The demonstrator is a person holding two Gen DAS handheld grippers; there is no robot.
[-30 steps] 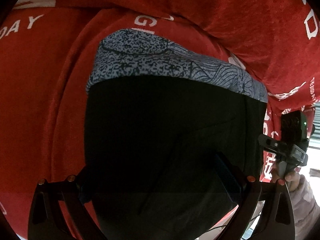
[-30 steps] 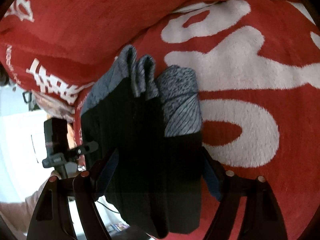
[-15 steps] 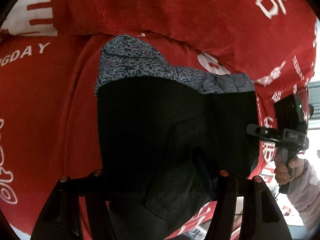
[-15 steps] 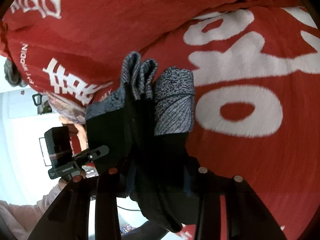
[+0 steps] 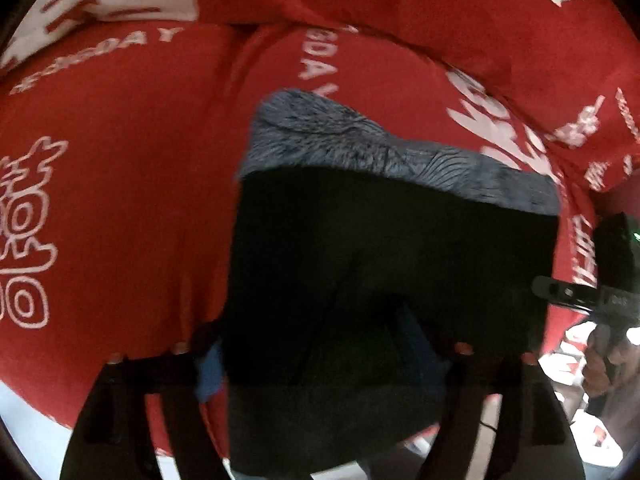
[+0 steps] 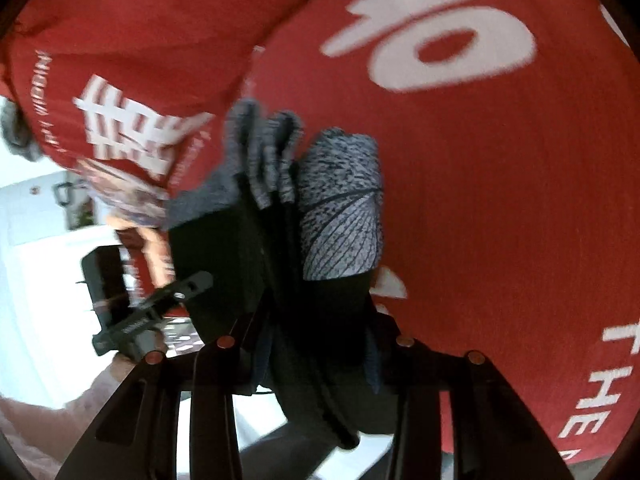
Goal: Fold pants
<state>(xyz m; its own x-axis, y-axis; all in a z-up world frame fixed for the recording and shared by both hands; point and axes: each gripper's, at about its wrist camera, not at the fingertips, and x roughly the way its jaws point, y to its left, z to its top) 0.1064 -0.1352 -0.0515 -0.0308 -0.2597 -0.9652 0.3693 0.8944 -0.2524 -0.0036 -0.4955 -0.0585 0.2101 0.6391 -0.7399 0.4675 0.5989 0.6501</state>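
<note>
The folded black pants (image 5: 392, 264) with a grey patterned band (image 5: 360, 148) at the far end hang in front of the red blanket. My left gripper (image 5: 320, 356) is shut on the near edge of the bundle. In the right wrist view the pants (image 6: 320, 280) show edge-on as stacked layers with the grey band (image 6: 340, 208) on top. My right gripper (image 6: 316, 344) is shut on the same bundle's near edge. Each gripper shows in the other's view: the right one (image 5: 600, 296) at the far right, the left one (image 6: 132, 308) at the left.
A red blanket with white lettering (image 5: 120, 200) covers the surface below and behind, with a raised fold (image 5: 440, 20) along the back. In the right wrist view the blanket (image 6: 500, 200) fills the right side; a bright white room (image 6: 36, 280) lies beyond its left edge.
Both grippers have carried the bundle to the right and back toward me across the blanket. The jaws have closed tighter on the pants since a second ago.
</note>
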